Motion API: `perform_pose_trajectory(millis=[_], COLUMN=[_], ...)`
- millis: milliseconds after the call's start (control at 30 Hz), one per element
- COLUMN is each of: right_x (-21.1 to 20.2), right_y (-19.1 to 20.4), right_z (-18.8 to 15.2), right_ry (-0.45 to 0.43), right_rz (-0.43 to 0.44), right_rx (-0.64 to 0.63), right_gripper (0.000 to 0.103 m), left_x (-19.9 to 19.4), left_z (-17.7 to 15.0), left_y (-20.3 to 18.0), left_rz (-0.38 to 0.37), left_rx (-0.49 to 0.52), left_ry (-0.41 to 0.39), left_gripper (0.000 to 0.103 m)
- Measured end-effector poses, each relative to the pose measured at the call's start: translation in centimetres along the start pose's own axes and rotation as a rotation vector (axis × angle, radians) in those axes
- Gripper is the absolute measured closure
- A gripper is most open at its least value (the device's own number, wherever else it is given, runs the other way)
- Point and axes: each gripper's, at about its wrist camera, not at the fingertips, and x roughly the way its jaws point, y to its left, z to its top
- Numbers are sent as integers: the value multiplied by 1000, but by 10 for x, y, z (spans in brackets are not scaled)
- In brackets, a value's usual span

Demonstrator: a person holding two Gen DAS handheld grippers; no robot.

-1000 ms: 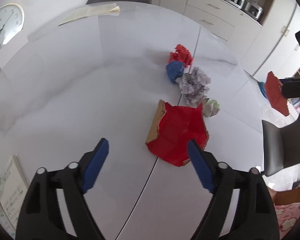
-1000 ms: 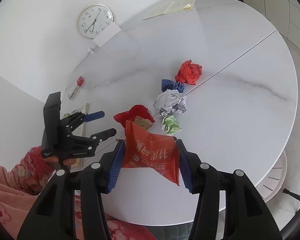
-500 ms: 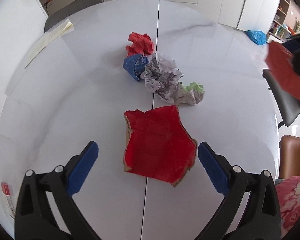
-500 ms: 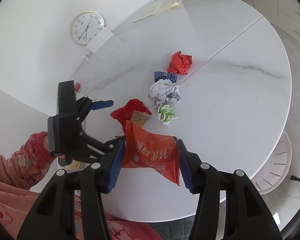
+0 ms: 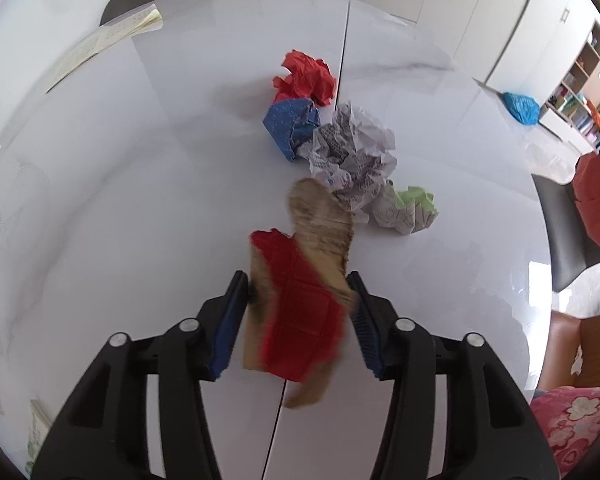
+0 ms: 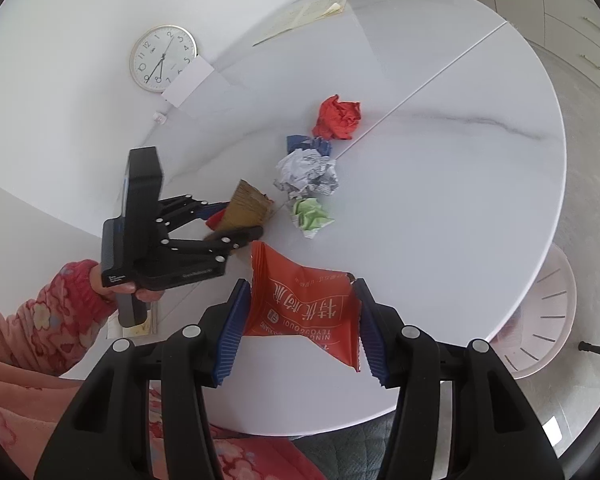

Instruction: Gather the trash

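Note:
My left gripper [image 5: 298, 300] is shut on a torn red-and-brown cardboard piece [image 5: 300, 300], folded up between its blue pads, just above the white round table [image 5: 120, 200]. It shows from the side in the right wrist view [image 6: 244, 216]. My right gripper [image 6: 300, 312] is shut on an orange snack wrapper [image 6: 304, 308] above the table's near edge. On the table lie a red paper ball [image 5: 306, 80], a blue wad [image 5: 290, 126], a white printed paper ball [image 5: 350, 152] and a green-white ball [image 5: 406, 208].
Yellowish paper sheets [image 5: 100, 40] lie at the table's far edge. A wall clock [image 6: 162, 58] leans at the left. A pale pink bin [image 6: 540, 312] stands on the floor by the table's right edge. Dark chairs [image 5: 568, 224] stand around.
My left gripper moved down onto the red cardboard piece and closed on it, folding it so its brown side shows. The right gripper holds the orange wrapper as before.

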Motion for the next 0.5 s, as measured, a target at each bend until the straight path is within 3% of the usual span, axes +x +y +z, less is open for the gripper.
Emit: perform_pose_trajectory(millis=[100, 300, 500], right_x=[-10, -47, -68], right_y=[-10, -53, -120], right_z=[-1, -11, -26], right_ry=[-17, -81, -93], right_rz=[-19, -126, -336], right_rx=[15, 91, 169], right_gripper=[50, 50, 50], left_x=[-9, -36, -70], left_z=[1, -1, 4], left_y=[3, 2, -22], left_rz=[-7, -22, -15], left_rx=[-45, -132, -144], left_ry=[-15, -73, -126], left_gripper=[74, 76, 76])
